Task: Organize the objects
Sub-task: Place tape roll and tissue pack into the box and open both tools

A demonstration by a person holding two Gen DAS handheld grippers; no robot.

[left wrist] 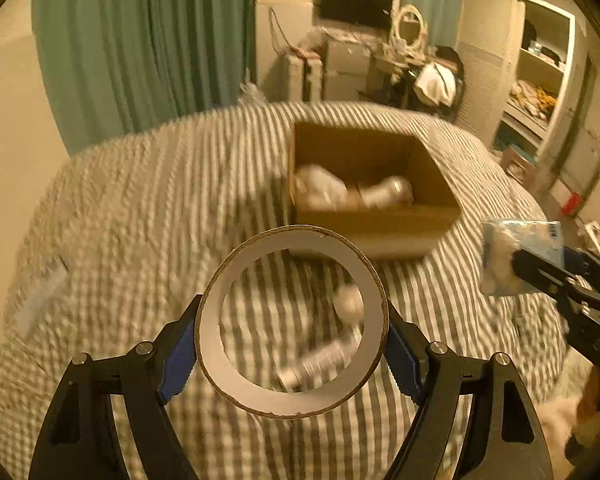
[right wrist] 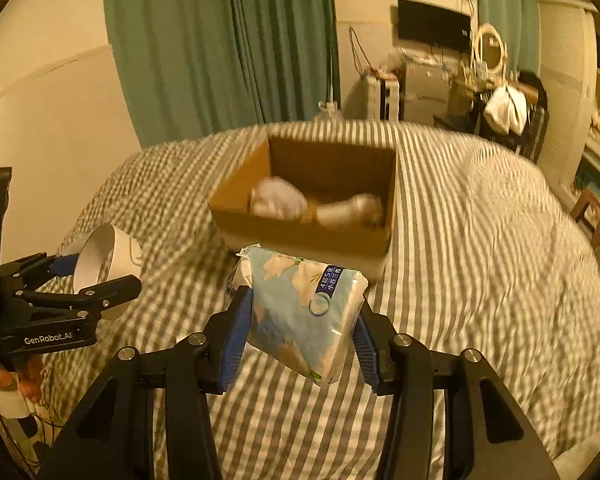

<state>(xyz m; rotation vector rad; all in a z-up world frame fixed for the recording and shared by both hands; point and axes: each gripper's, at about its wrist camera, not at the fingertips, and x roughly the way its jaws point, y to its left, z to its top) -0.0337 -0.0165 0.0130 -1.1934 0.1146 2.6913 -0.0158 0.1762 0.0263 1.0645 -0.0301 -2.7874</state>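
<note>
Inside the cardboard box [left wrist: 374,196] on the striped bed cover [left wrist: 140,216], two pale things are smeared by motion blur: a crumpled white bundle [left wrist: 320,188] toward its left side and a whitish, bottle-like shape [left wrist: 388,192] lying to its right, neither clear enough to name for certain. Nearer than the box, seen through the ring held by the left gripper, something white and a tube or bottle with print on it [left wrist: 320,360] lie on the cover, partly hidden by the ring and too blurred to read. The left gripper [left wrist: 292,344] has its blue pads spread wide and pressed against the outer sides of a tape roll [left wrist: 292,324], a broad cardboard ring with a white face, held in the air short of the box's near wall. In the right wrist view the same roll [right wrist: 112,264] sits out to the left of the box, with the holder's fingers cut off at the frame edge. The right gripper [right wrist: 304,340] pinches a soft pack of tissues [right wrist: 300,312], light blue with white flowers, tilted between its pads just in front of the box's near wall. In the left view that pack [left wrist: 520,256] hangs to the right of the box, half covered by a black finger.
</note>
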